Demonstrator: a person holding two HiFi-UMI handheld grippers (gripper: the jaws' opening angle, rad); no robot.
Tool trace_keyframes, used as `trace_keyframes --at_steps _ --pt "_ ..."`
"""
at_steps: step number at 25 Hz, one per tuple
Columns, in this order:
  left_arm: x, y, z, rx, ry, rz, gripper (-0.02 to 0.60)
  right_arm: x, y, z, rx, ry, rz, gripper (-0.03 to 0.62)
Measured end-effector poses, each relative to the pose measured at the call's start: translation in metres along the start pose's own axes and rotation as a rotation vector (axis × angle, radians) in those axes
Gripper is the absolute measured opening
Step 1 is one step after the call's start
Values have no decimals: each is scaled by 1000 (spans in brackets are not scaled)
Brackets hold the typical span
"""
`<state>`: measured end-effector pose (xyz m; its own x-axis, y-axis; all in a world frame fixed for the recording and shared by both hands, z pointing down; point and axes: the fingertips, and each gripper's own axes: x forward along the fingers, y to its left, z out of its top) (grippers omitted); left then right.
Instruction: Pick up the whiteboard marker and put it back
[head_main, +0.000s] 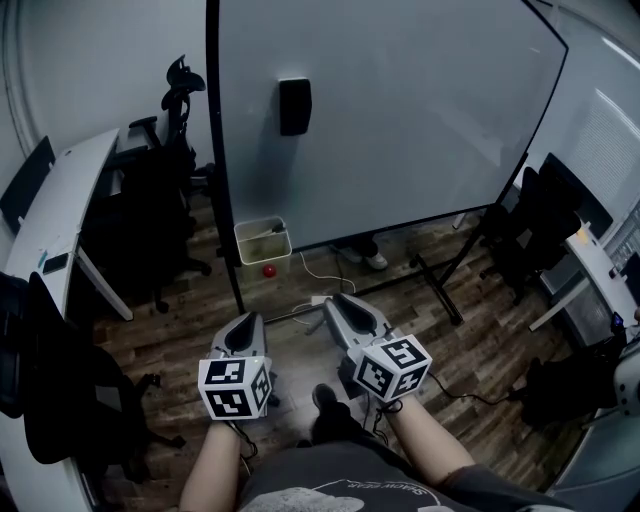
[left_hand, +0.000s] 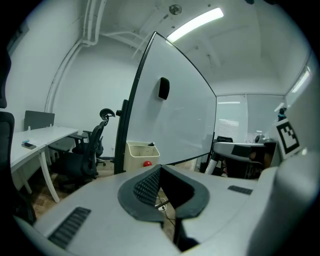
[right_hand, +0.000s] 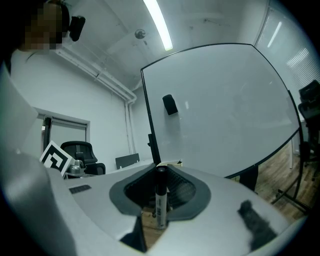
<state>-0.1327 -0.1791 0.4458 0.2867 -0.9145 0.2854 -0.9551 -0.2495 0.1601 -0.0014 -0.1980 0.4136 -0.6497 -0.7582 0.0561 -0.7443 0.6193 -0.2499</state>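
Pickup looked done: right tongs (right_hand: 160, 169) gripped the marker (right_hand: 160, 200); left tongs (left_hand: 160, 170) were closed, empty. Putting it back remained.

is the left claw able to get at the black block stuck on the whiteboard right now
Probably yes: the left claw is shut and empty, and nothing stands between it and the black block on the whiteboard, though it needs a reach forward and up.
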Motion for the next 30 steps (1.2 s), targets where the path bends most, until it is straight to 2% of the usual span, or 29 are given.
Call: trace_keyframes --at_steps 6,14,24,30 --pt "11 8 7 -4 -7 20 14 18 -7 12 -2 -16 15 78" --pt "44 30 24 -10 -17 67 14 62 -20 36 -4 -40 76 78" --pt "93 60 49 -33 -29 154 14 132 -32 78 -37 -56 209 78" --pt "107 79 50 -44 -11 213 14 167 -31 75 -37 -33 279 78"
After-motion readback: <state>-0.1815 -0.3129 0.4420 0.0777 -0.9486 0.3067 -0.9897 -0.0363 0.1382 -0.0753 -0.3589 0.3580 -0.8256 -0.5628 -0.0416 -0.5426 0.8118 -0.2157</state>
